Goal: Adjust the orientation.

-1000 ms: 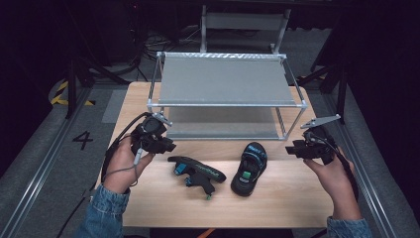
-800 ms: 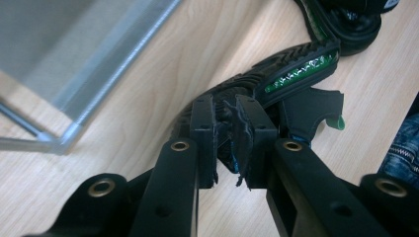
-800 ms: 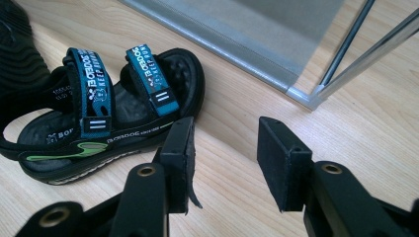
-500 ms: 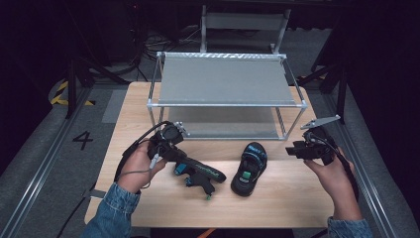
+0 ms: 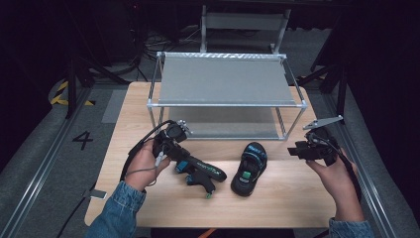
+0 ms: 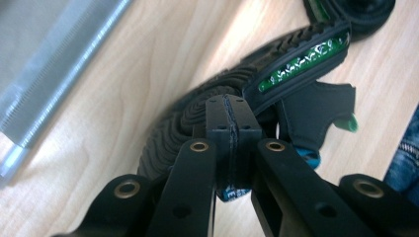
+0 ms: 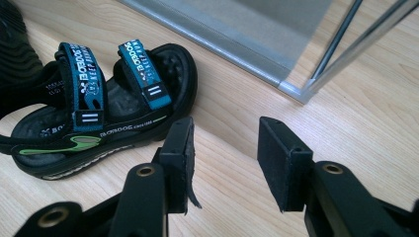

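Lying on its side on the wooden table [image 5: 307,198], sole turned toward the rack, the nearer sandal [image 5: 200,173] is the one I have hold of: my left claw [image 5: 174,154] has just been closing and its jaws now sit nearly together, pinched on the sandal at its heel end. In the left gripper view the two black pads meet over the ridged black sole [image 6: 197,118], with the green side stripe [image 6: 301,61] running off to the upper right and a loose strap flap [image 6: 316,111] hanging beside it.

Just beside it to the right stands the second sandal [image 5: 249,168], upright on its sole, near but apart from the first. In the right gripper view its two blue straps [image 7: 86,81] cross the black footbed.

My right claw [image 5: 303,150] hangs over the right edge of the table, well apart from both sandals, its jaws standing apart with only bare wood between them.

Behind everything sits the metal shoe rack [image 5: 225,82], its two grey shelves facing me.
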Demonstrator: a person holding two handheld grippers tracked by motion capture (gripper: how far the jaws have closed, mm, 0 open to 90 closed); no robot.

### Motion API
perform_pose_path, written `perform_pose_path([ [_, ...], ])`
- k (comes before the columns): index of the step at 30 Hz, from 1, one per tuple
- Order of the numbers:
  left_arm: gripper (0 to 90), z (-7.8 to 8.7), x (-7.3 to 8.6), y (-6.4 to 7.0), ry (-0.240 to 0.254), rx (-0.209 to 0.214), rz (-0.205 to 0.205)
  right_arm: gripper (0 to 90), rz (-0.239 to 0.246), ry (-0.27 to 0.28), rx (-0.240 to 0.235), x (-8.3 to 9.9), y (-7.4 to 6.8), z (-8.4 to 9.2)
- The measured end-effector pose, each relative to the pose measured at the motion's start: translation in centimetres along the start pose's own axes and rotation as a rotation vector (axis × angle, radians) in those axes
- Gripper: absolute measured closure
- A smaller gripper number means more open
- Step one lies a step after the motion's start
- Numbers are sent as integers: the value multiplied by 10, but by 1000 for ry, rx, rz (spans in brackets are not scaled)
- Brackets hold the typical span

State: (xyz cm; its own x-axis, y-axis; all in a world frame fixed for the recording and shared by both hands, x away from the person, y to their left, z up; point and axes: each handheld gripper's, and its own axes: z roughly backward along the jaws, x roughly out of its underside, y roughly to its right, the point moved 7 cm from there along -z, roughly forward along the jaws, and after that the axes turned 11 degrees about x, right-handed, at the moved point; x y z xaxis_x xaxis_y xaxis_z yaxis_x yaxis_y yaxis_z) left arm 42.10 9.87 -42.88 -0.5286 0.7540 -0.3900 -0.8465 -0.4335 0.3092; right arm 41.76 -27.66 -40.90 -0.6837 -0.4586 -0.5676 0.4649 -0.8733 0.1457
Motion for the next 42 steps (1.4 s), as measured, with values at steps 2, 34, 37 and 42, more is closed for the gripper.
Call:
perform_pose_path([
  [2,895,0,-5,-2,6,3,3,585,-6,9,4,1,3,3],
  [34,665,6,-55,-7,120,-155,11,551,-47,14,34,18,15,15],
  [37,635,6,-58,1,129,-132,-8,548,-41,17,33,17,13,13],
  [42,565,-3,-65,16,118,-92,-41,545,-37,11,29,17,11,13],
])
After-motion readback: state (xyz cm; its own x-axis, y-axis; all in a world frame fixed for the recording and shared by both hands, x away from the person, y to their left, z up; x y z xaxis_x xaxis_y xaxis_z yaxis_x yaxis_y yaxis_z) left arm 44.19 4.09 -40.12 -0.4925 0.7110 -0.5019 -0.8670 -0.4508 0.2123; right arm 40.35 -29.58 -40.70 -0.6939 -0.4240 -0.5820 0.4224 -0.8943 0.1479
